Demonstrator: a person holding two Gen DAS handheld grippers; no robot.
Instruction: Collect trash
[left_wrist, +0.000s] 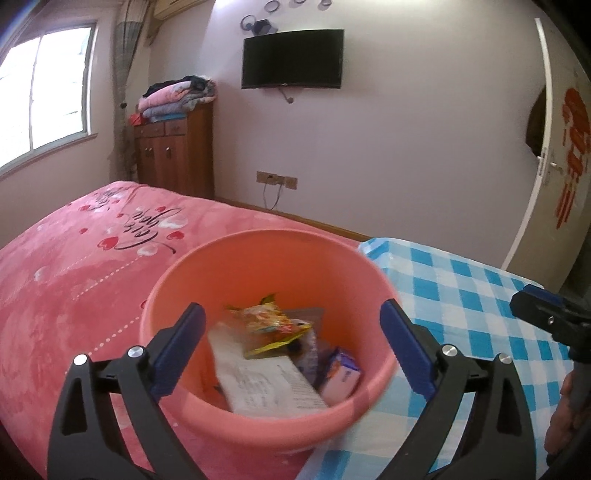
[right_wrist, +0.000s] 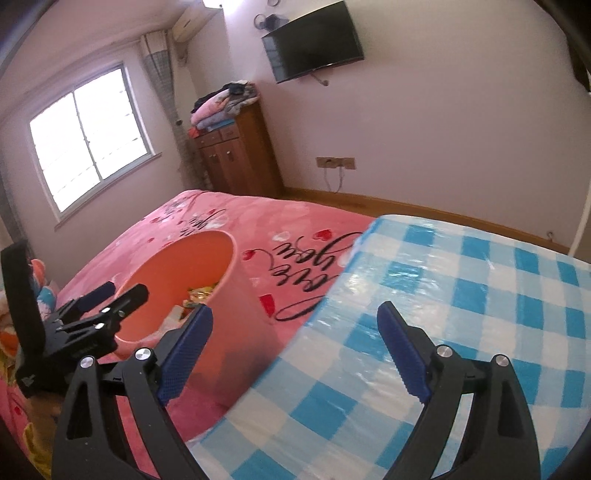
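Several scraps — a paper sheet (left_wrist: 266, 384), snack wrappers (left_wrist: 269, 325) — already lie in our pink bucket (left_wrist: 184, 280) on the bed (left_wrist: 74, 266). Left gripper (left_wrist: 291, 350) and right gripper (right_wrist: 295, 350) both gape wide, empty. We see no trash left on the checked cloth (right_wrist: 480, 295); collection looks nearly finished.

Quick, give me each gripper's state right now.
Left gripper: open, empty, above the orange bin.
Right gripper: open, empty, over the checkered cloth.
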